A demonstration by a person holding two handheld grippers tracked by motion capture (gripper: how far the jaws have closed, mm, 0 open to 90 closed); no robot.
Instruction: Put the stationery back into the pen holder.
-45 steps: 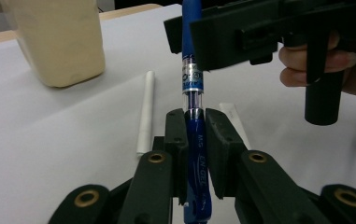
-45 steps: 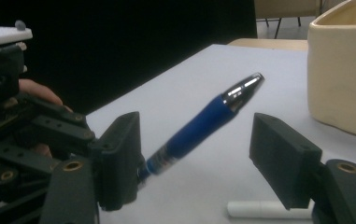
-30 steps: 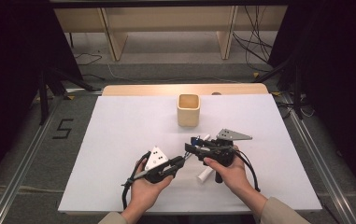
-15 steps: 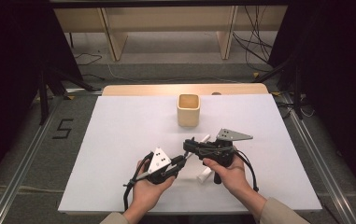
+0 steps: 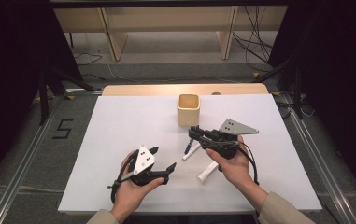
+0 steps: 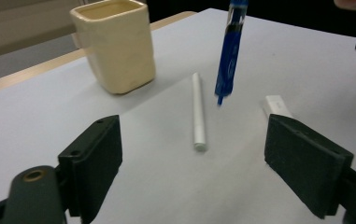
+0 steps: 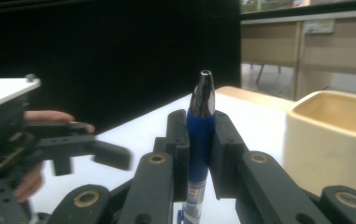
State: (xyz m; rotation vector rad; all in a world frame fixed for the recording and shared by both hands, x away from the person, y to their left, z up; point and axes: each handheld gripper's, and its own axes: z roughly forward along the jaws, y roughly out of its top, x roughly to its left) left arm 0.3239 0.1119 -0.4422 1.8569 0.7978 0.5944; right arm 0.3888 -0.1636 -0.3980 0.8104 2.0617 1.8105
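Pinching the blue pen (image 7: 200, 135) by its barrel, the right gripper (image 5: 198, 134) holds it lifted off the desk (image 5: 119, 121), just in front of the cream cup (image 5: 188, 109). In the right gripper view the jaws are pressed tight on the blue grip section, and the silver tip rises above them. The work in hand looks like dropping the pen into that cup. To do it well, the right hand should carry the pen over the cup's open mouth, tilt it until it hangs nearly upright above the middle of the opening, lower the bottom end past the rim, and only then ease the jaws apart, so the pen neither catches the wall nor tips the cup.

The left gripper (image 5: 159, 159) sits nearer the person with nothing between its jaws; they have just been opening and now stand spread wide.

The left gripper view looks between those spread jaws and shows the pen (image 6: 229, 51) hanging slanted above the desk, a slim white stick (image 6: 198, 112) lying flat beneath it, and a second white piece (image 6: 276, 105) to the side. The high view gives the layout instead: both white pieces (image 5: 207, 171) lie between the hands, well short of the cup.
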